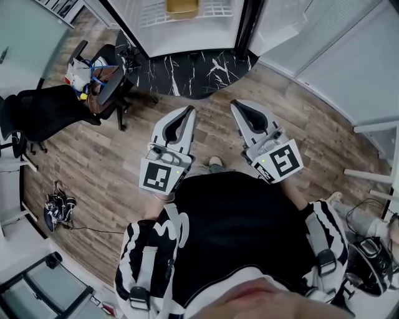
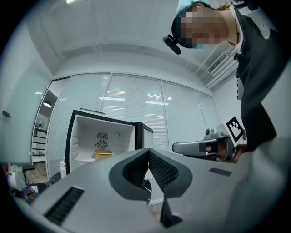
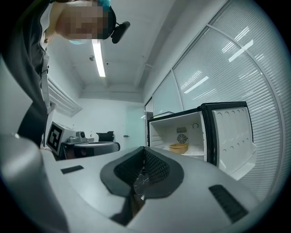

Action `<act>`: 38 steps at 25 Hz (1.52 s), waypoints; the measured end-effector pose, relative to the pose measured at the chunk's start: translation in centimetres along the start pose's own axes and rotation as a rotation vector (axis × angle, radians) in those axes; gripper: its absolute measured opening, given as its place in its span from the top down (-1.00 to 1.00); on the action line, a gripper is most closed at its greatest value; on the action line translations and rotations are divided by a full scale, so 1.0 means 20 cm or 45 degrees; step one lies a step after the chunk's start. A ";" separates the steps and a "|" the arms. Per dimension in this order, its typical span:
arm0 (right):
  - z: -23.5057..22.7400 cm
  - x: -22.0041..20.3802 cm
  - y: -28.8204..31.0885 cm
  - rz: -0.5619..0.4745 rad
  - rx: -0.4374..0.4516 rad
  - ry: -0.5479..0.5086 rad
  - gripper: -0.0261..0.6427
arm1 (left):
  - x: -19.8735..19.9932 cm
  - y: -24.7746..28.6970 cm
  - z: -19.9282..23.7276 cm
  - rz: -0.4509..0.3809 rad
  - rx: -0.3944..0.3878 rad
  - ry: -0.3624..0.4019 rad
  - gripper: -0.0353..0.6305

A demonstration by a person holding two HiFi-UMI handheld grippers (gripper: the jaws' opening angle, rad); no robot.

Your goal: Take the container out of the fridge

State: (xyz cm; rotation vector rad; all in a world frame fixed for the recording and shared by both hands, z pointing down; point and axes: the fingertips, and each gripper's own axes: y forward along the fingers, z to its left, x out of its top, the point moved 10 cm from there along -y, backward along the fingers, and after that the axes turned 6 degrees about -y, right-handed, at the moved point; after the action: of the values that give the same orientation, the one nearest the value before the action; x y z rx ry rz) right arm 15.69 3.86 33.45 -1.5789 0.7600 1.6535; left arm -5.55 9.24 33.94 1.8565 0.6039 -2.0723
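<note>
A small fridge [image 1: 187, 37] stands open ahead of me, its door [image 3: 232, 136] swung to the right. On its wire shelf sits a yellow container [image 1: 182, 7], also seen as the yellow container [image 2: 103, 154] and the yellow container [image 3: 178, 148] in the gripper views. My left gripper [image 1: 187, 113] and right gripper [image 1: 239, 107] are held side by side in front of my body, well short of the fridge. Both have their jaws shut with nothing between them.
A black marble-patterned mat [image 1: 187, 71] lies before the fridge on the wood floor. A black office chair [image 1: 43, 112] and a second chair loaded with bags [image 1: 93, 78] stand at the left. Shoes [image 1: 57, 209] lie on the floor. Glass partition walls [image 1: 349, 68] run along the right.
</note>
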 end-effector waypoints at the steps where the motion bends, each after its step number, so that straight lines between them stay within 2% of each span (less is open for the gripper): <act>1: -0.01 0.00 0.00 -0.006 0.001 0.007 0.89 | 0.00 0.01 0.00 0.005 0.000 0.001 0.87; 12: -0.03 -0.03 0.02 0.012 0.029 0.035 0.89 | -0.01 -0.02 0.01 0.030 0.049 -0.002 0.87; 19: -0.06 -0.05 0.09 0.015 0.004 0.030 0.89 | -0.02 0.01 0.09 0.009 0.057 -0.016 0.87; 38: -0.30 -0.03 0.50 0.015 -0.057 -0.007 0.89 | 0.02 0.33 0.51 -0.015 0.019 -0.009 0.87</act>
State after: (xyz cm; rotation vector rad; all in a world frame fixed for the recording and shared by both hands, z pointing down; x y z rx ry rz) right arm 10.99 -6.78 32.99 -1.6031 0.7358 1.6932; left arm -11.33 -1.46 33.55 1.8569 0.6003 -2.0955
